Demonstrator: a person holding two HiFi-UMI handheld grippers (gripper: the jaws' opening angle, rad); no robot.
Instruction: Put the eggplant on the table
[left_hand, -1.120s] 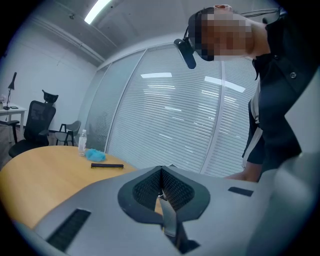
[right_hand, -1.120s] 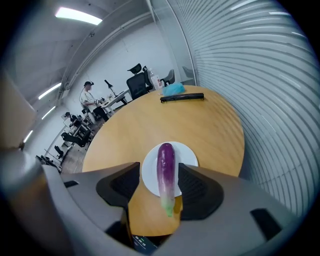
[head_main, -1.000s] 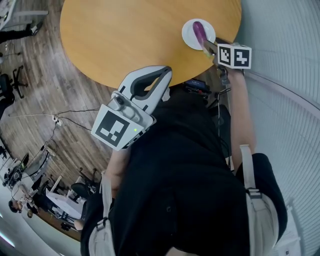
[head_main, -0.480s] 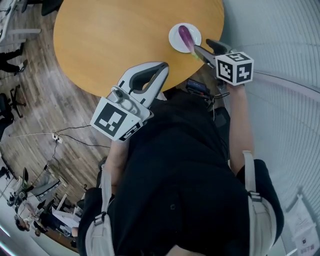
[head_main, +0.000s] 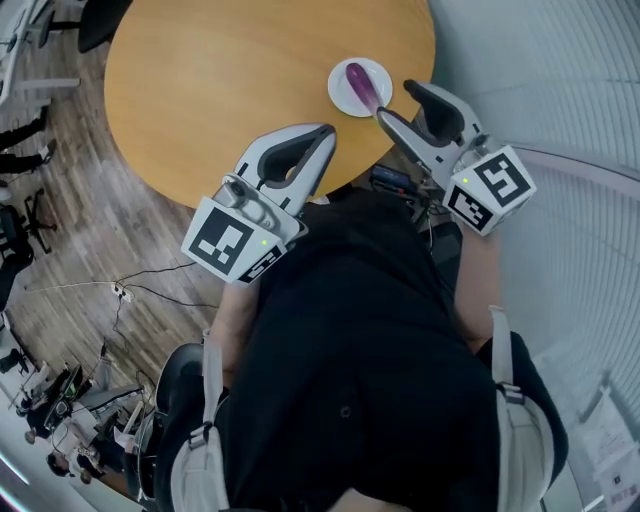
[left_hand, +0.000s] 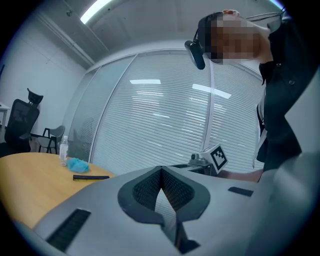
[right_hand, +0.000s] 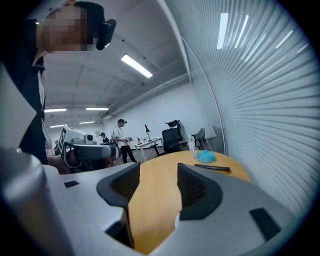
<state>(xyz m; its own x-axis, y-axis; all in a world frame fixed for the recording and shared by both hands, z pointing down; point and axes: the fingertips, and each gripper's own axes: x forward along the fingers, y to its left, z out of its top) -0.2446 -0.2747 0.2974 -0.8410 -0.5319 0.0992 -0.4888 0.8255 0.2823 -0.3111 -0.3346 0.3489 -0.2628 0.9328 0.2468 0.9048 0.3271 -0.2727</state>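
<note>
Pads of R gripper (right_hand: 159, 172) stand apart, nothing btwn them; only bare wood of table (right_hand: 152, 210) shows in the gap. Per head view, its tips hang just beside the near rim of plate (head_main: 342, 92), at the table edge on the person's right. Eggplant (head_main: 358, 84), purple, lies on that white plate, not on the table top itself. Contact btwn lower jaw tip and eggplant's near end: cannot tell. Pads of L gripper (left_hand: 161, 171) are pressed together at the tips, w/ nothing held. Per head view, its tips are over the near table edge, well apart from the plate. Far side of table: blue cloth (right_hand: 205, 156), black strip (right_hand: 212, 168), clear bottle (right_hand: 191, 145). Background: office chair (right_hand: 172, 139), standing people (right_hand: 120, 140).
</note>
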